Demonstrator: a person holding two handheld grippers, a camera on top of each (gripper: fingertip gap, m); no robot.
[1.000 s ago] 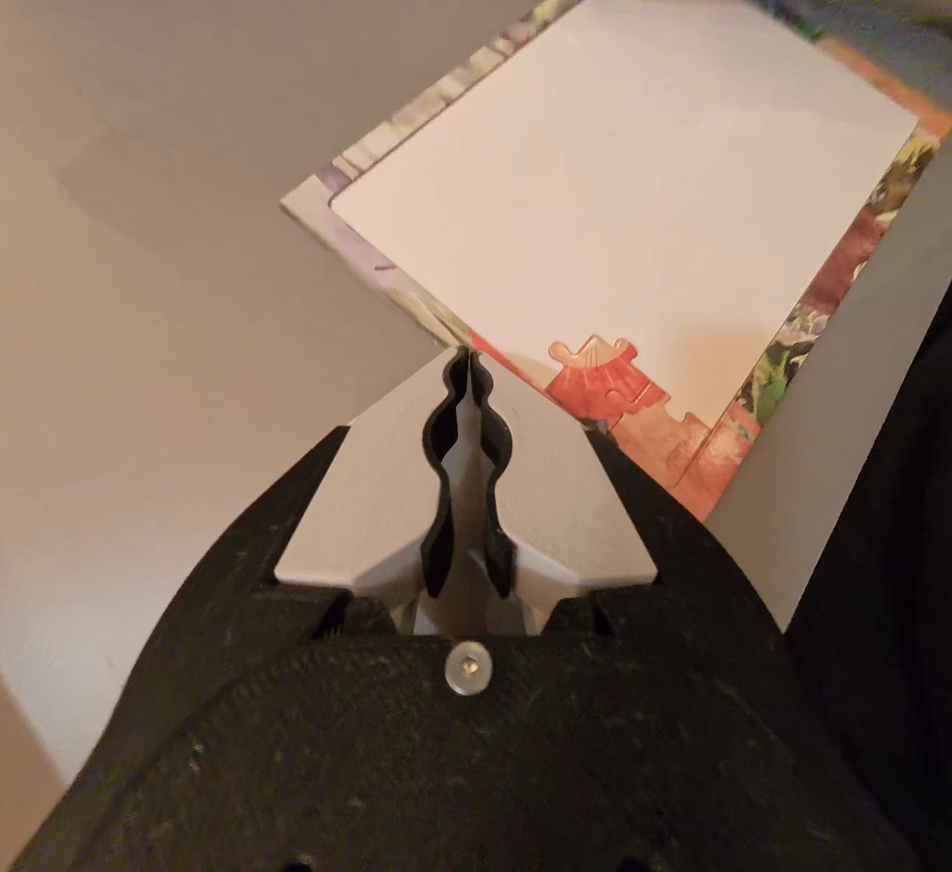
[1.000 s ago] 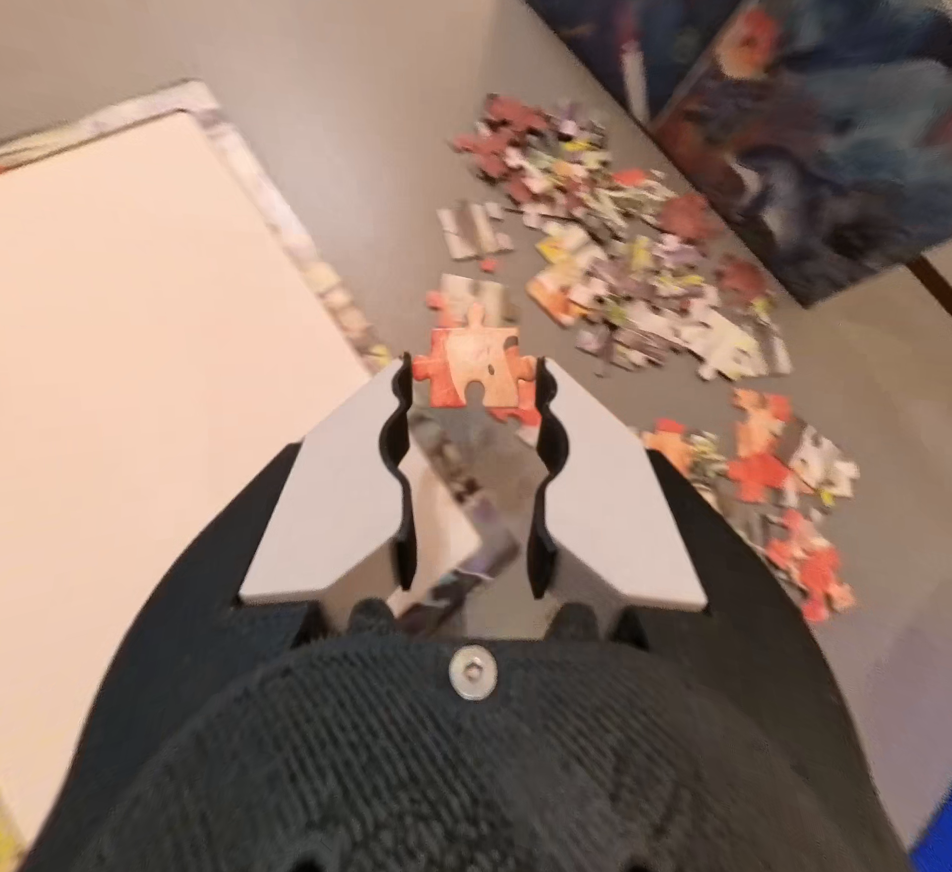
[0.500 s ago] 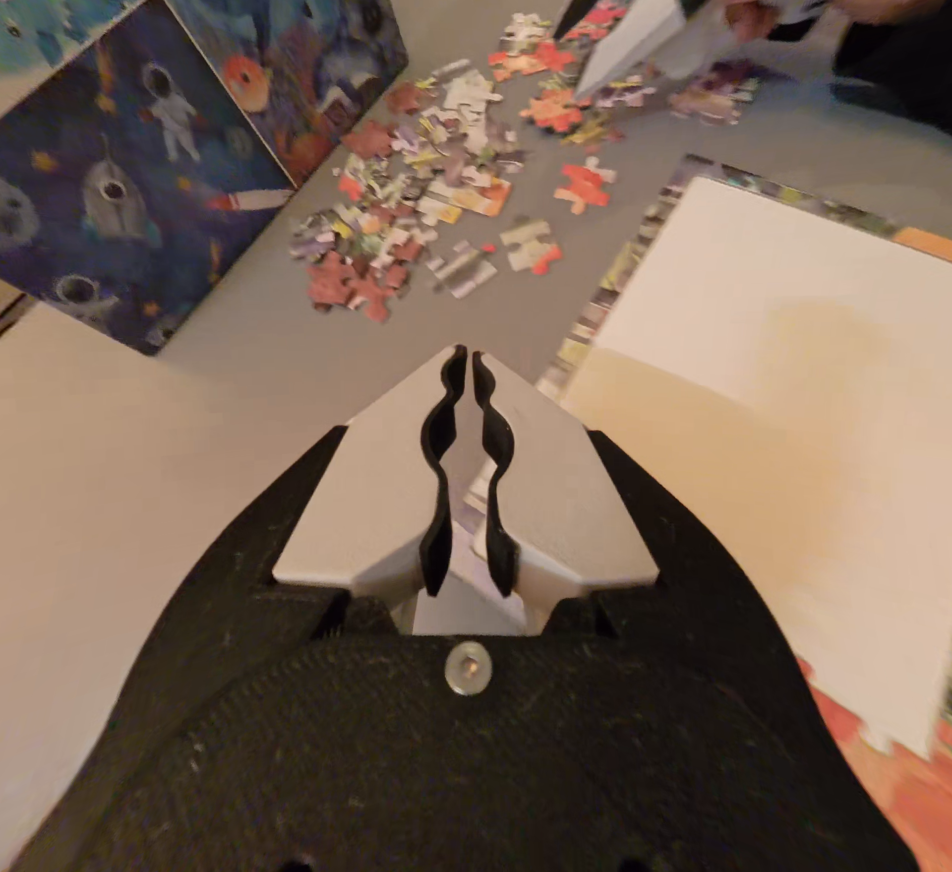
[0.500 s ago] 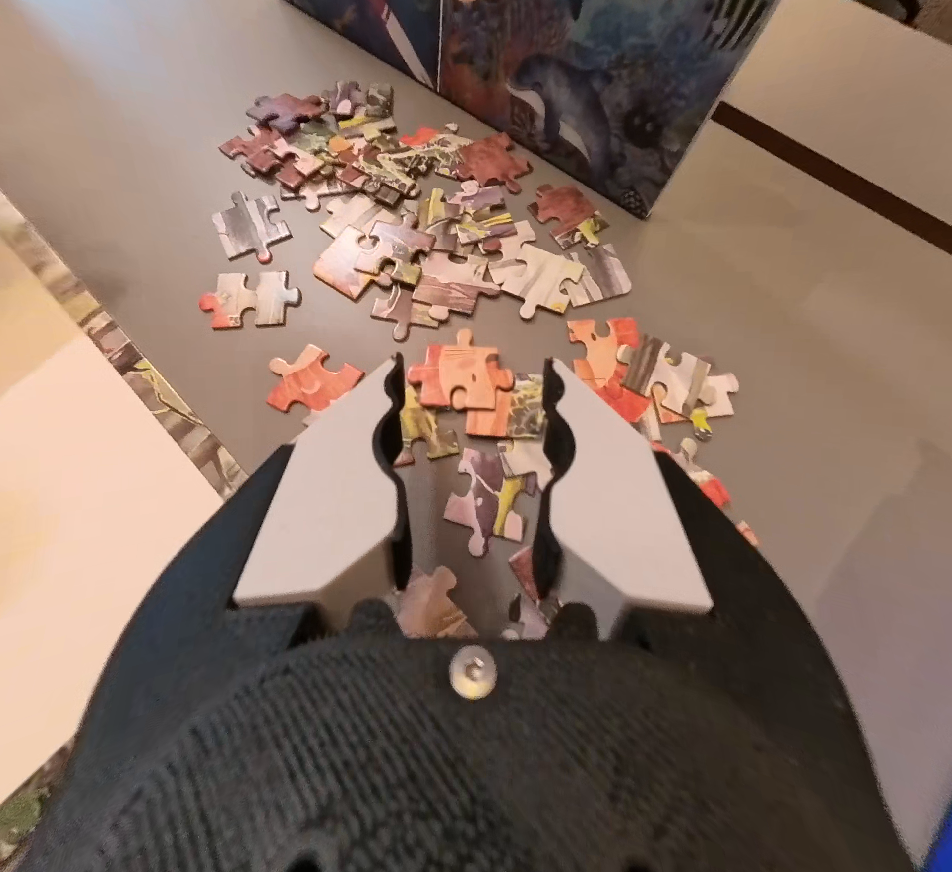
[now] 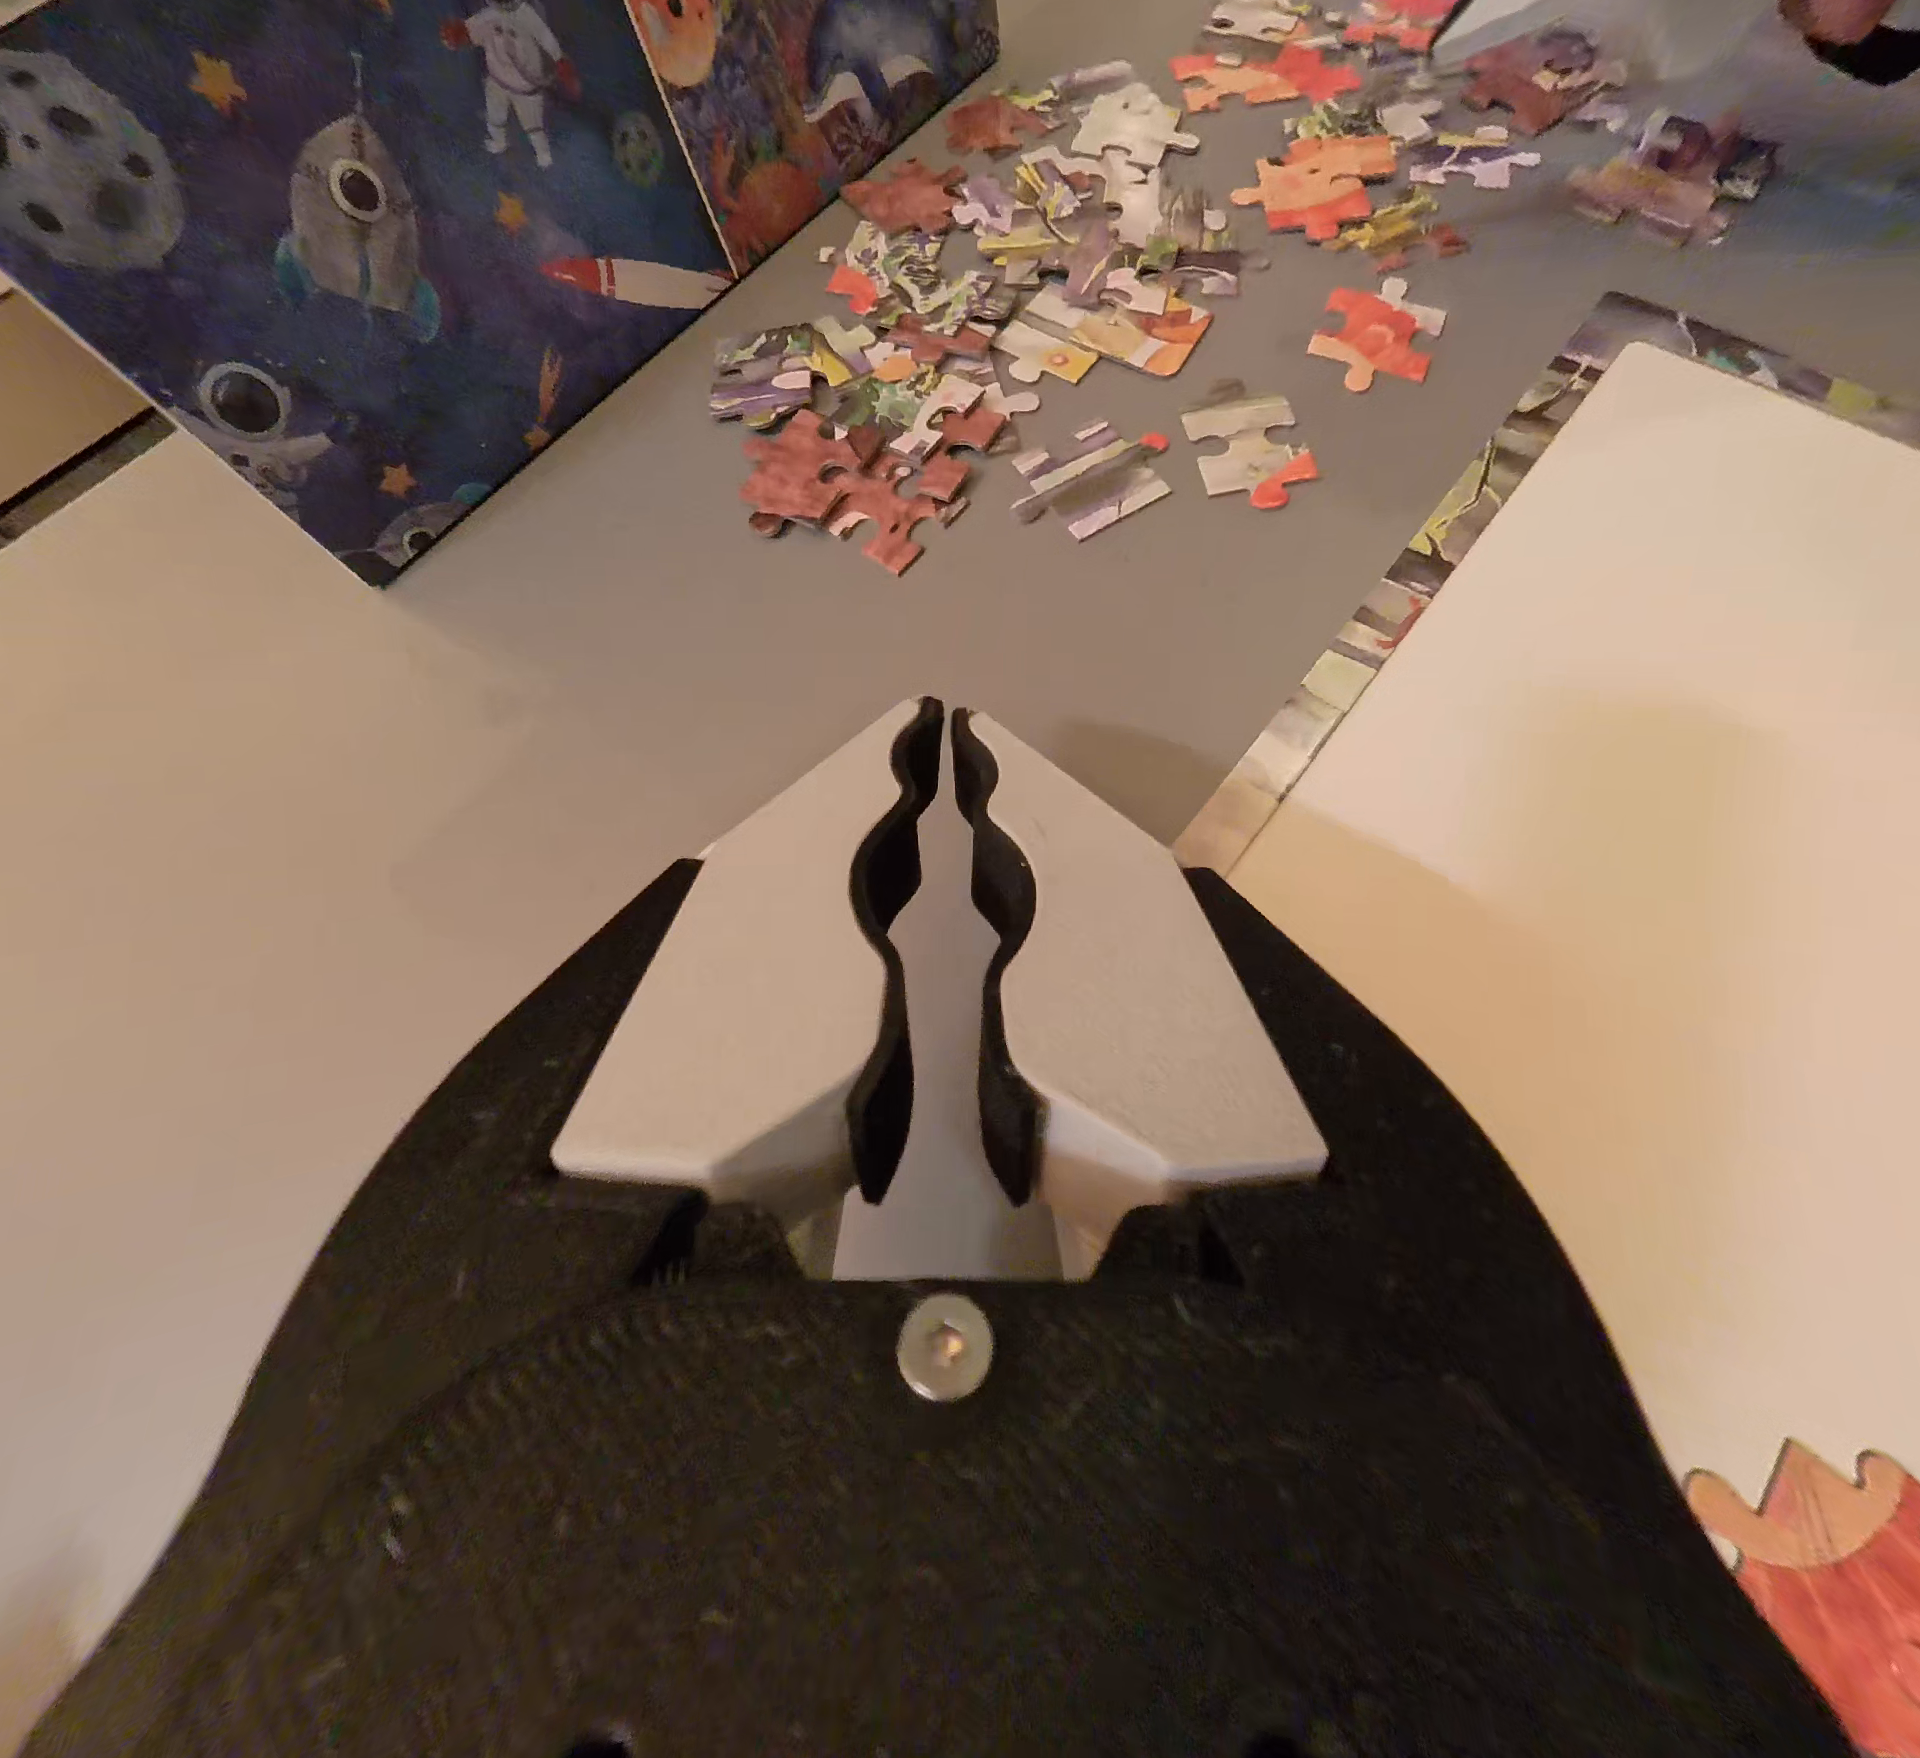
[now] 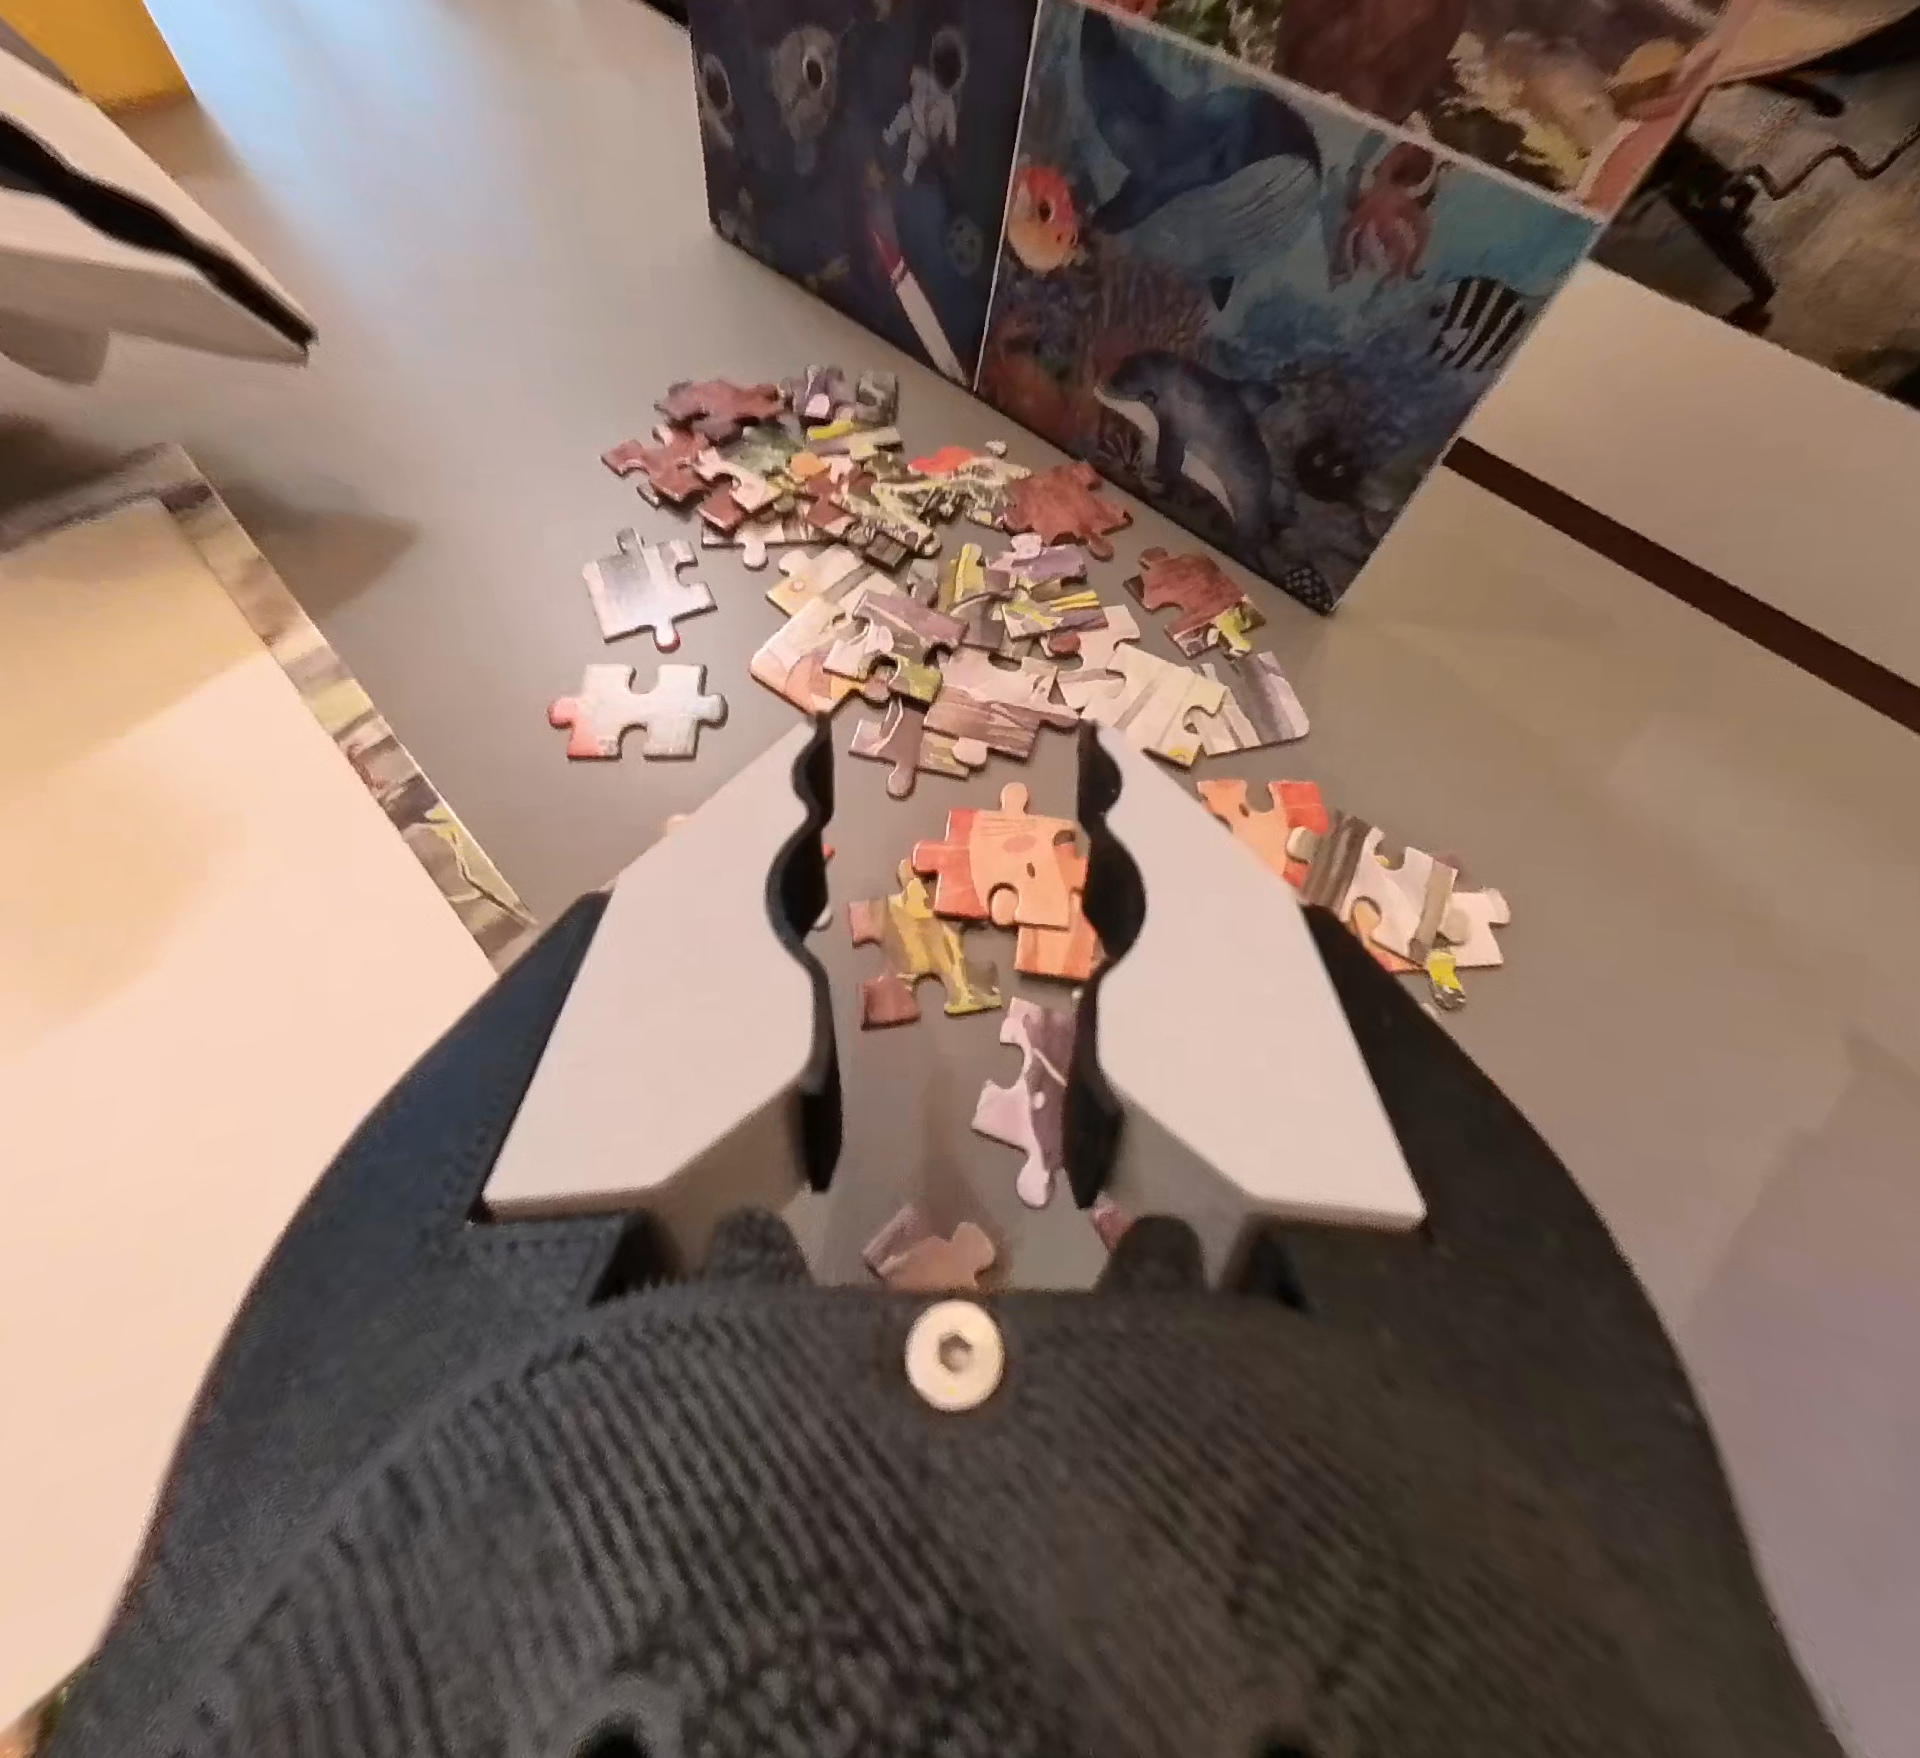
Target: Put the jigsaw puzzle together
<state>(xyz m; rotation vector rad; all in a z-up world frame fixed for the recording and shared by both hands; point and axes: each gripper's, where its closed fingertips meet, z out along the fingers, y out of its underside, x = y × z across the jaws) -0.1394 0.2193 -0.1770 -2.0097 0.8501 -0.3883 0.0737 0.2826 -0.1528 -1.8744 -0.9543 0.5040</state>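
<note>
The right gripper (image 6: 951,752), jaws spread and empty, hovers over the loose puzzle pieces (image 6: 935,607) on the bench (image 6: 416,181). The left gripper (image 5: 937,711) is pinched closed on nothing beside the puzzle tray (image 5: 1558,773). Overlapping pieces could make one grab lift two.

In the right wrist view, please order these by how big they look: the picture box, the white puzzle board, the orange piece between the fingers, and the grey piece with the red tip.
1. Picture box and white puzzle board: similar, and both are cut off, so I do not rank them.
2. Orange piece and grey piece with the red tip: look about alike; the orange one lies nearer.
</note>
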